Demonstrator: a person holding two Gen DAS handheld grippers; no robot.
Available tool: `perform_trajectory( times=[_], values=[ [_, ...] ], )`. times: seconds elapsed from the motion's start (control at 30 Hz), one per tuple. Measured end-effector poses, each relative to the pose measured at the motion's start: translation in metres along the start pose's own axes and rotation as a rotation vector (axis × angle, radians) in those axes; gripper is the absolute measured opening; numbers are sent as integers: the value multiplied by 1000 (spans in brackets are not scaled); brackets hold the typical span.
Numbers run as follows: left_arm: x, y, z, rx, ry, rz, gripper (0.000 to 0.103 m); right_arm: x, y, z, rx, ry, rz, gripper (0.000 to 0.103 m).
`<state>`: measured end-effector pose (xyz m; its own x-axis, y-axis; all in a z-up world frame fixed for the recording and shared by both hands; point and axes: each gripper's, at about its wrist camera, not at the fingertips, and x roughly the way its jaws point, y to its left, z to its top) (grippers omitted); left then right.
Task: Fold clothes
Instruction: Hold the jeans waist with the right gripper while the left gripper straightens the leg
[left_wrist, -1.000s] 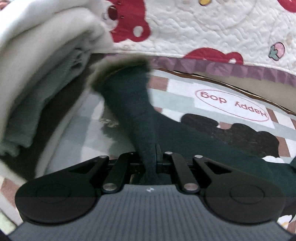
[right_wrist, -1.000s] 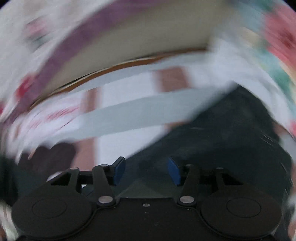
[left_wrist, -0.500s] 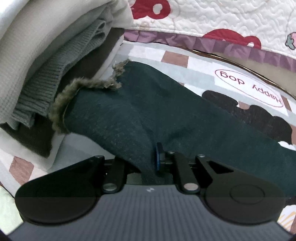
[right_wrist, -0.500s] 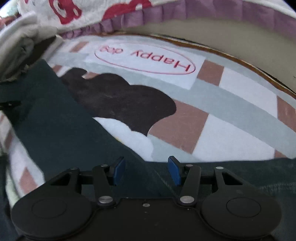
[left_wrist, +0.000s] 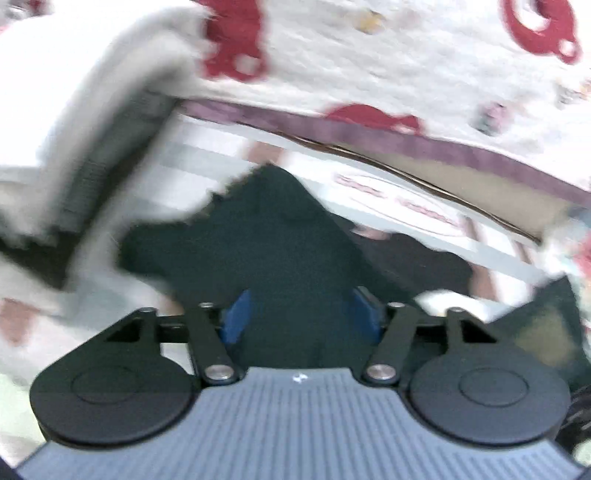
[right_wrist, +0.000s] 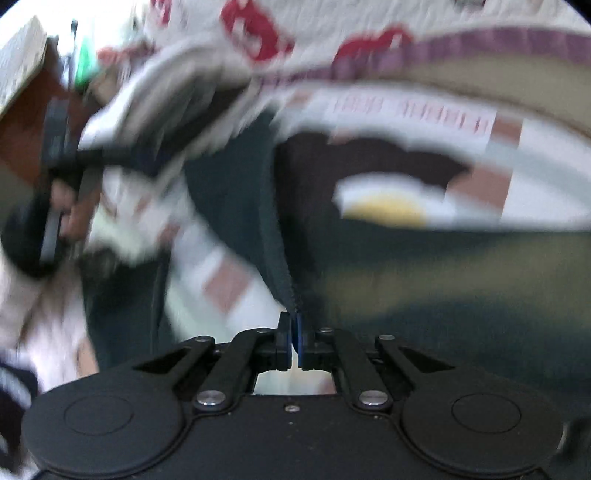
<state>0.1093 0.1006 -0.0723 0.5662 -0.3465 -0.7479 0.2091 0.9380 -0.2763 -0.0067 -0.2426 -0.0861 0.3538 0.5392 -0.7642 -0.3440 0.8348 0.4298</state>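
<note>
Presently right gripper (right_wrist: 294, 334) clenched on edge of dark green garment (right_wrist: 236, 192) | cloth runs up and leftward from its jaws over the checked blanket (right_wrist: 546, 173) | left gripper (left_wrist: 301, 314) opening, pads clear, garment below and ahead | right hand nearer for next fold, as judged

Nothing legible: red lettering on the checked blanket (left_wrist: 399, 206) too blurred to read.
</note>
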Motion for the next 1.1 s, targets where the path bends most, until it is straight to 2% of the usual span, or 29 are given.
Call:
perform_trajectory(
  times=[0.1,0.13,0.3,0.37,0.43,0.53,0.6,0.67,0.73,0.8,0.87,0.9,0.93,0.97,1.0,1.03,1.1],
  values=[
    [25,-33,0,49,83,-53,62,16,-6,-30,69,40,29,5],
    [33,-44,0,64,105,-60,62,21,-6,-36,68,46,11,5],
    [72,-102,-12,161,173,-73,63,40,-2,-40,28,97,-24,6],
    [94,-122,-18,265,179,26,64,45,-3,-36,22,113,-23,10],
    [113,-129,-22,303,191,109,64,47,-4,-36,3,121,-21,10],
    [130,-121,-17,262,190,197,71,48,0,-38,-37,123,-26,10],
    [133,-111,-10,216,151,227,73,49,0,-39,-42,122,-30,10],
    [134,-103,-4,224,135,283,79,52,-3,-40,-23,120,-33,10],
    [140,-99,2,256,116,332,79,55,-6,-41,-2,115,-33,10],
    [147,-94,5,278,96,358,79,55,-6,-42,10,107,-32,10],
    [149,-88,6,282,81,363,87,55,-6,-43,11,105,-33,10],
    [148,-86,6,272,77,354,84,55,-5,-42,10,105,-34,10],
    [146,-83,7,262,73,345,68,56,-5,-43,9,102,-34,10],
    [145,-81,7,263,74,321,35,56,-5,-43,8,100,-34,10],
    [143,-81,10,257,77,301,14,57,-5,-43,7,98,-35,10],
    [141,-80,12,251,80,282,5,58,-6,-43,7,96,-34,10],
    [125,-82,13,274,33,246,4,58,-6,-43,14,91,-31,10]
  ],
)
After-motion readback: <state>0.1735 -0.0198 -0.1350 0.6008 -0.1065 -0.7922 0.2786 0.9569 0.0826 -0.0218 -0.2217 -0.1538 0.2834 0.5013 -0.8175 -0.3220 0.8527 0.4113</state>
